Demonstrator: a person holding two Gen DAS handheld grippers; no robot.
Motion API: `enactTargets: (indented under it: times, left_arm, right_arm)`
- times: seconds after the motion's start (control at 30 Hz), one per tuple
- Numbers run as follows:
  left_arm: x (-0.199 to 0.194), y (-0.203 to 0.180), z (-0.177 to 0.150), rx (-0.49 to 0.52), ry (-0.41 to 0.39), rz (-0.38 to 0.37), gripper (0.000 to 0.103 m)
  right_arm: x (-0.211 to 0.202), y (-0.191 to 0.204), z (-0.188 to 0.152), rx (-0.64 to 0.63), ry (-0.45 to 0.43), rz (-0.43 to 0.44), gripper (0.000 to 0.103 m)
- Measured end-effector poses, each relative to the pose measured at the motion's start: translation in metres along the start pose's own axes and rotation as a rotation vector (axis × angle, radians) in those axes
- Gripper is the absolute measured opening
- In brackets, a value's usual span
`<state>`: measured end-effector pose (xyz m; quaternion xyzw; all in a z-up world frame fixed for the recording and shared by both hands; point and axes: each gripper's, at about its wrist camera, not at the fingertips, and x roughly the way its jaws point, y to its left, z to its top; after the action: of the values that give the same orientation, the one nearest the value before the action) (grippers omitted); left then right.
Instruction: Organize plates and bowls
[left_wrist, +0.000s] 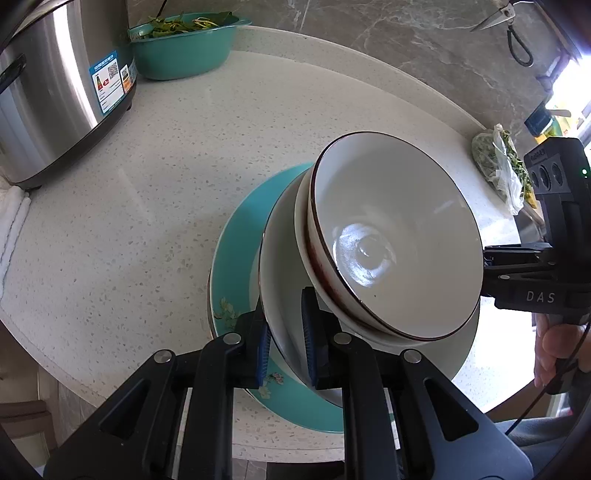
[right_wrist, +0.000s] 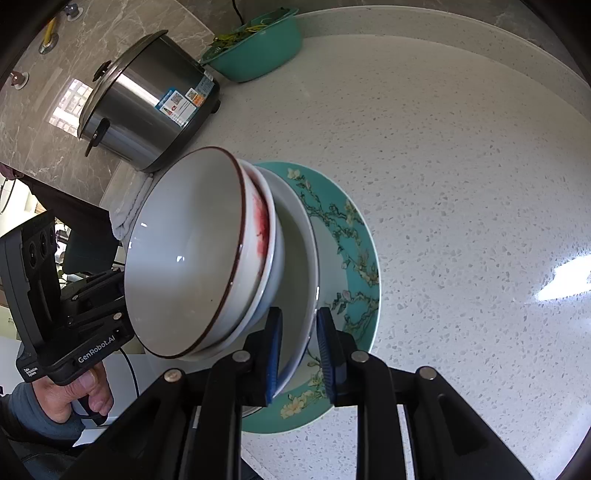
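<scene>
Stacking looks nearly done — brown-rimmed white ceramic bowl nests atop a wide white bowl over the teal floral plate on the speckled countertop; left gripper and right gripper each clamp the wide bowl's rim — putting away remains

Nested white bowls atop teal plate

Rice cooker cut off at left edge; label txt too small.
</scene>
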<state>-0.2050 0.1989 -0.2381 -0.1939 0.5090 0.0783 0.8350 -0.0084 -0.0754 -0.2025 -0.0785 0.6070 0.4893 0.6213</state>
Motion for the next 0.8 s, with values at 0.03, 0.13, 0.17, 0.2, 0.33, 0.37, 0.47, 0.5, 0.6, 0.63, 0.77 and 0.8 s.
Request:
enactTargets:
  times: [0.03, 0.13, 0.17, 0.2, 0.33, 0.37, 0.47, 0.5, 0.6, 0.63, 0.77, 0.8]
  left_arm:
    - [-0.001, 0.001, -0.001, -0.004, -0.002, -0.003, 0.013]
    - [-0.003, 0.004, -0.003, -0.012, -0.014, -0.006, 0.016]
    - [-0.004, 0.005, -0.004, -0.015, -0.017, -0.011, 0.017]
    - [-0.005, 0.006, -0.005, -0.016, -0.019, -0.01, 0.019]
    - [-0.013, 0.012, -0.012, -0.029, -0.025, -0.009, 0.043]
    - [-0.018, 0.013, -0.014, -0.037, -0.029, -0.003, 0.048]
    - [-0.038, 0.017, -0.019, -0.066, -0.058, 0.006, 0.069]
    - [-0.046, 0.018, -0.021, -0.075, -0.077, 0.003, 0.083]
    - [-0.071, 0.013, -0.022, -0.085, -0.153, 0.023, 0.103]
    - [-0.079, 0.009, -0.022, -0.08, -0.174, 0.041, 0.103]
    - [-0.106, -0.013, -0.018, -0.05, -0.24, 0.131, 0.103]
    - [-0.112, -0.022, -0.017, -0.026, -0.256, 0.141, 0.103]
  right_arm:
    - [0.0, 0.0, -0.001, 0.001, -0.001, 0.001, 0.023]
    - [0.001, 0.001, -0.001, 0.004, -0.005, -0.005, 0.023]
    - [0.0, 0.002, -0.001, 0.005, -0.009, -0.006, 0.024]
    - [-0.001, 0.003, -0.002, 0.007, -0.016, -0.009, 0.024]
    - [-0.011, 0.0, -0.006, 0.018, -0.038, -0.029, 0.038]
    - [-0.017, -0.002, -0.008, 0.022, -0.045, -0.034, 0.045]
    - [-0.036, -0.006, -0.014, 0.029, -0.07, -0.036, 0.064]
    - [-0.044, -0.008, -0.017, 0.029, -0.086, -0.031, 0.075]
    - [-0.065, -0.013, -0.023, 0.026, -0.128, -0.009, 0.081]
    - [-0.07, -0.015, -0.023, 0.026, -0.133, -0.005, 0.082]
    - [-0.097, -0.025, -0.027, 0.067, -0.202, 0.026, 0.089]
    - [-0.103, -0.026, -0.028, 0.074, -0.22, 0.035, 0.096]
